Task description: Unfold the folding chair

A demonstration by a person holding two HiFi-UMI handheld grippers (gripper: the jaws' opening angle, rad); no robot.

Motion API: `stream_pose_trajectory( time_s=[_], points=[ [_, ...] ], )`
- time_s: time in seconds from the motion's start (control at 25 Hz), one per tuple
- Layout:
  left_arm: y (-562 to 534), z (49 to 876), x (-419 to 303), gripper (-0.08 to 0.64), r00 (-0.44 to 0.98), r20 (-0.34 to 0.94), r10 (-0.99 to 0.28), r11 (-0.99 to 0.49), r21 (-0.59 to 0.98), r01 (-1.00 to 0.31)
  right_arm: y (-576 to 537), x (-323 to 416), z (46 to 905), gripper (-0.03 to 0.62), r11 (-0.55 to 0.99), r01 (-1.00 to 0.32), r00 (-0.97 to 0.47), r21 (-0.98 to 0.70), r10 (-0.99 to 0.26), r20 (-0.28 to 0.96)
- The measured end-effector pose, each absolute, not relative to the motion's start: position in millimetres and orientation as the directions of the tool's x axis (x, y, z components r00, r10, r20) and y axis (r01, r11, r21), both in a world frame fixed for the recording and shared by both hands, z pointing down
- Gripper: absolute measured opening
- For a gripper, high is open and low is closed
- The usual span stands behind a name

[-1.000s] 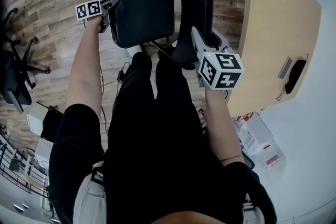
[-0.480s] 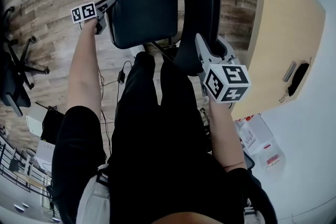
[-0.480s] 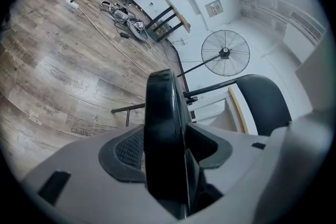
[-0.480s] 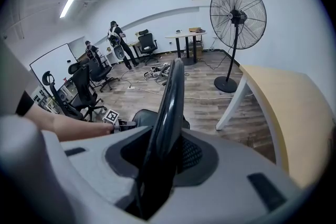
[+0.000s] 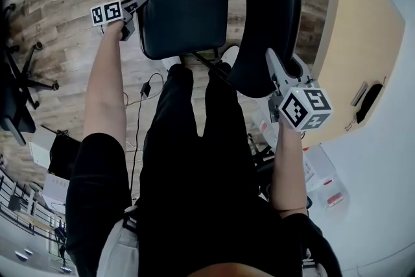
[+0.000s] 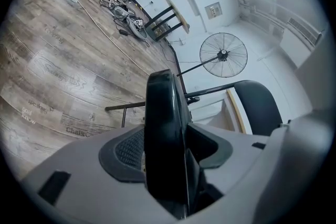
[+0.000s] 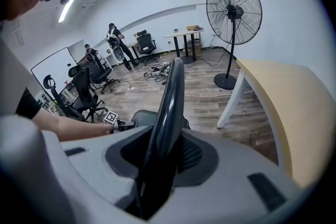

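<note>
A black folding chair stands in front of the person, its padded seat (image 5: 185, 6) swung out from the curved backrest (image 5: 266, 16). My left gripper (image 5: 140, 3) is shut on the seat's left edge. In the left gripper view that seat edge (image 6: 164, 128) runs upright between the jaws of the left gripper (image 6: 169, 157). My right gripper (image 5: 273, 67) is shut on the backrest's near rim. The backrest rim (image 7: 169, 107) fills the gap of the right gripper (image 7: 160, 157), with the seat (image 7: 143, 117) beyond it.
A light wooden table (image 5: 353, 42) with white legs stands close on the right of the chair. A tall floor fan (image 7: 233, 10) is behind it. Black office chairs (image 5: 16, 84) and cables (image 5: 139, 107) lie on the wood floor at left. The person's legs (image 5: 194, 139) are just behind the chair.
The backrest and my right gripper have shifted right and nearer in the head view. The seat has swung further out from the backrest. Both grips have held.
</note>
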State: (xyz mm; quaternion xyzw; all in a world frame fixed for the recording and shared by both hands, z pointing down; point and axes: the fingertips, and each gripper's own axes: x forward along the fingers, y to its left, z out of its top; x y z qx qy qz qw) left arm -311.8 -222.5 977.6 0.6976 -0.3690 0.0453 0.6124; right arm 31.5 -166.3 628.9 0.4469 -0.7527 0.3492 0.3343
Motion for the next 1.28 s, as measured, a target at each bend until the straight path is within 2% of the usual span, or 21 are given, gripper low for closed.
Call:
stream_pose_trajectory(
  time_s=[0.64, 0.92, 1.28],
  points=[
    [-219.4, 1034.5, -330.9, 0.242, 0.735, 0.501, -0.457, 0.058, 0.841, -0.537, -180.8, 94.6, 684.0, 0.118, 0.291, -0.913, -0.386, -0.287, -0.383, 0.839],
    [-213.6, 1058.7, -345.8, 0.235, 0.674, 0.591, -0.443, 0.085, 0.776, -0.625, -180.0, 110.9, 708.3, 0.121, 0.262, -0.913, -0.394, -0.313, -0.364, 0.844],
    [-212.5, 1067.0, -347.1, 0.245, 0.673, 0.592, -0.444, 0.083, 0.775, -0.627, -173.4, 108.9, 708.2, 0.121, 0.291, -0.893, -0.432, -0.343, -0.344, 0.834]
  ],
)
